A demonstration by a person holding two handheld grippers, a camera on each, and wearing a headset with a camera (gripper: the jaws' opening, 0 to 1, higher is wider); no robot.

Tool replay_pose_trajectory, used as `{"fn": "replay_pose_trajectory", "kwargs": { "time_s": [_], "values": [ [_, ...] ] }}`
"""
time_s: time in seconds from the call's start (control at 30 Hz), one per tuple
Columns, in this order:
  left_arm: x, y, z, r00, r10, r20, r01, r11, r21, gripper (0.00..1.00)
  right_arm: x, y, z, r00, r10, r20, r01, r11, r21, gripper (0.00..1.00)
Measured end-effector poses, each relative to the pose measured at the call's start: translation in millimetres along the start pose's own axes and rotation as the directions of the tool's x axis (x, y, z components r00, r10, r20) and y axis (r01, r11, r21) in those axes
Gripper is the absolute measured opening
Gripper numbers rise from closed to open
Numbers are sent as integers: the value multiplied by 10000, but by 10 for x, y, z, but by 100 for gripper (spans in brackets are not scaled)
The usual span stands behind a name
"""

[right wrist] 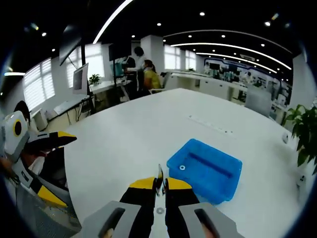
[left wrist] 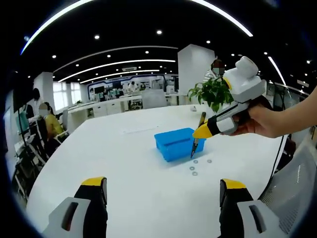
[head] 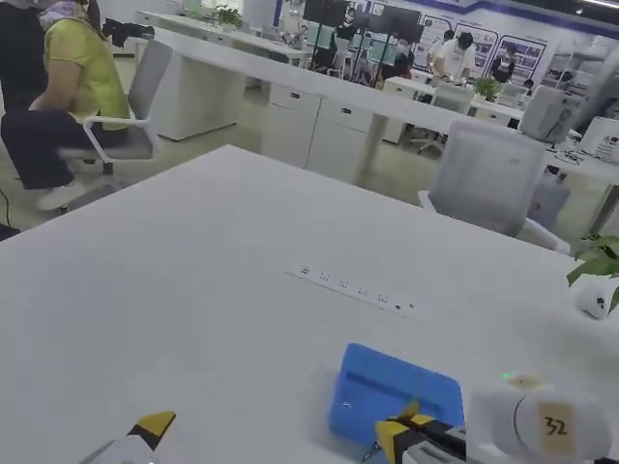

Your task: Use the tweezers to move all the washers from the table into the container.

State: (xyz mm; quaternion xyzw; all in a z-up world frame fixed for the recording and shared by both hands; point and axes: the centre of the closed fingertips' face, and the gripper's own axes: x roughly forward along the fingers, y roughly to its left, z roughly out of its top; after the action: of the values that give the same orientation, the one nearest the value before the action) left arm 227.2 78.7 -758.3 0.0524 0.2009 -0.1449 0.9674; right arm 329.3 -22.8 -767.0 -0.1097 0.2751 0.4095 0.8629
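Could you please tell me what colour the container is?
The container is blue, clearest in the right gripper view.

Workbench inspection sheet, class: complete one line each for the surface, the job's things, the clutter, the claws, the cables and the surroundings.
Surface: white workbench top, with a narrow inset strip.
Job's things: open blue plastic container holding one small metal ring washer; several more washers on the table beside it; thin dark tweezers.
Clutter: one small white rounded object.
Claws: left claw open, empty; right claw shut on the tweezers.
Cables: one dark cable hanging below the hand.
Surroundings: open office, grey chair, potted green plant, seated person in a yellow top.
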Motion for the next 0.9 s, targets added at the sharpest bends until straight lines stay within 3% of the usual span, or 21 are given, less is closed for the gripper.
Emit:
{"fn": "replay_pose_trajectory", "kwargs": {
  "time_s": [0.27, 0.9],
  "values": [
    [11, -21, -32, 9998, -51, -176, 54, 9998, 209, 96, 83, -75, -272, 9988, -219, -436, 254, 9965, 799, 3],
    [24, -39, -73, 9991, -57, -421, 76, 9990, 451, 95, 181, -73, -458, 9958, -294, -868, 365, 9960, 821, 3]
  ]
}}
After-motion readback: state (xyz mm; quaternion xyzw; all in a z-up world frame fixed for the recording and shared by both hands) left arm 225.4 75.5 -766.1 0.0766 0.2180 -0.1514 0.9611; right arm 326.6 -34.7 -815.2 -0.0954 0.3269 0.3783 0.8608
